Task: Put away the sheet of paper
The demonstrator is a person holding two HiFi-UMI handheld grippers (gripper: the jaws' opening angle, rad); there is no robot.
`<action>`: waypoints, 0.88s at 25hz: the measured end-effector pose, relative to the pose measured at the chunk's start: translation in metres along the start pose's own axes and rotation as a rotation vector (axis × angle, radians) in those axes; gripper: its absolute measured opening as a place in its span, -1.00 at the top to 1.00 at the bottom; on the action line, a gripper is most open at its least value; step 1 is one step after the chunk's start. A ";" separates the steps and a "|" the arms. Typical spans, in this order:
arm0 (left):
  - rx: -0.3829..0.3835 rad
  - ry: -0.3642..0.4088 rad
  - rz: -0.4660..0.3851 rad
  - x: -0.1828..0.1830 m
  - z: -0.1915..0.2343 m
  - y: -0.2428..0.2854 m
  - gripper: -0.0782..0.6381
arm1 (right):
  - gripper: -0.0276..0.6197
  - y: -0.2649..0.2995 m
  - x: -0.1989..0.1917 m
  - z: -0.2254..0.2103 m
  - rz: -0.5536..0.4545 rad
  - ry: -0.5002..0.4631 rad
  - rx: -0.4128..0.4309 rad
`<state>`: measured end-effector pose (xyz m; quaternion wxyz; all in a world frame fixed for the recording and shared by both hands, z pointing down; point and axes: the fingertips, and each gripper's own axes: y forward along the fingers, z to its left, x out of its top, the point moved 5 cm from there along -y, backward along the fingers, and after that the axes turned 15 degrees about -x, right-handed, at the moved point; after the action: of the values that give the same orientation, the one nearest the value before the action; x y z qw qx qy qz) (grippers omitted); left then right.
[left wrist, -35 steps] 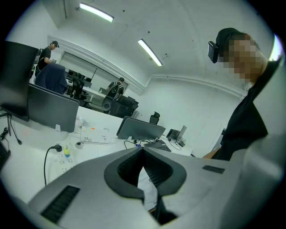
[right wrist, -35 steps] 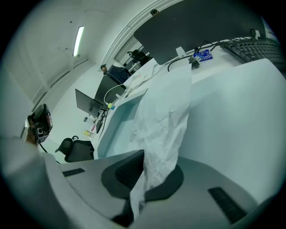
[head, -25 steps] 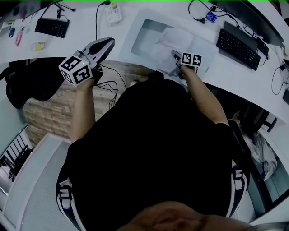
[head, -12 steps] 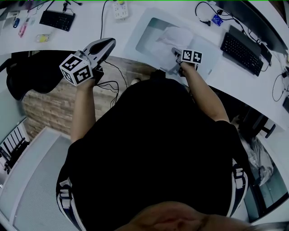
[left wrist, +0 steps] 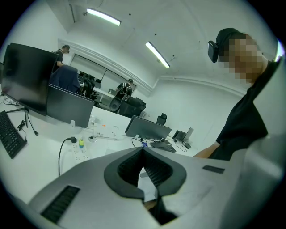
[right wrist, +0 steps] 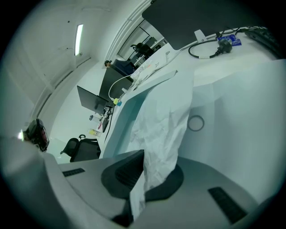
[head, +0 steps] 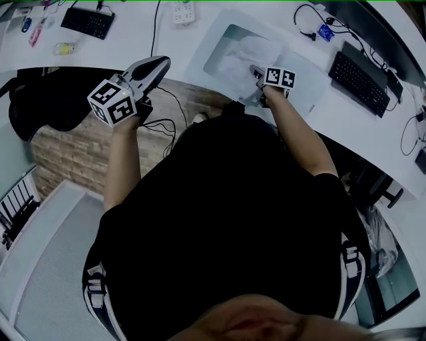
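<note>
With the right gripper (head: 256,70) clamped on an edge of the crumpled white sheet of paper (head: 246,53) — which trails toward 12 o'clock over the shallow pale rectangular tray (head: 303,80) — lower it flat and well inside before releasing, the left gripper (head: 163,61) closed, empty, at 9 o'clock.

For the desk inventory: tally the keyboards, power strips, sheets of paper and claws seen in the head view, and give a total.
keyboards: 2
power strip: 1
sheet of paper: 1
claws: 2
total: 6
</note>
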<state>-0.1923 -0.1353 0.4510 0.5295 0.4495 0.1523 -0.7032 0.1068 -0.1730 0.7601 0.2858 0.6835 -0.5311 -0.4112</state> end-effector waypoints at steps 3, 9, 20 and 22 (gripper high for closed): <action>0.000 -0.003 0.001 -0.001 0.000 -0.001 0.72 | 0.87 0.006 0.000 0.006 0.004 -0.003 0.006; 0.002 -0.007 0.006 -0.004 0.001 -0.004 0.72 | 0.87 0.016 0.004 0.015 0.005 0.005 0.016; -0.007 -0.012 0.015 -0.004 0.003 -0.004 0.72 | 0.87 0.029 0.012 0.033 0.008 -0.005 0.039; -0.005 -0.014 0.016 -0.005 0.003 -0.006 0.72 | 0.87 0.032 0.012 0.036 0.011 -0.006 0.043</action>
<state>-0.1987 -0.1322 0.4553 0.5370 0.4444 0.1466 -0.7019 0.0610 -0.1919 0.7655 0.2718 0.6854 -0.5442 -0.4002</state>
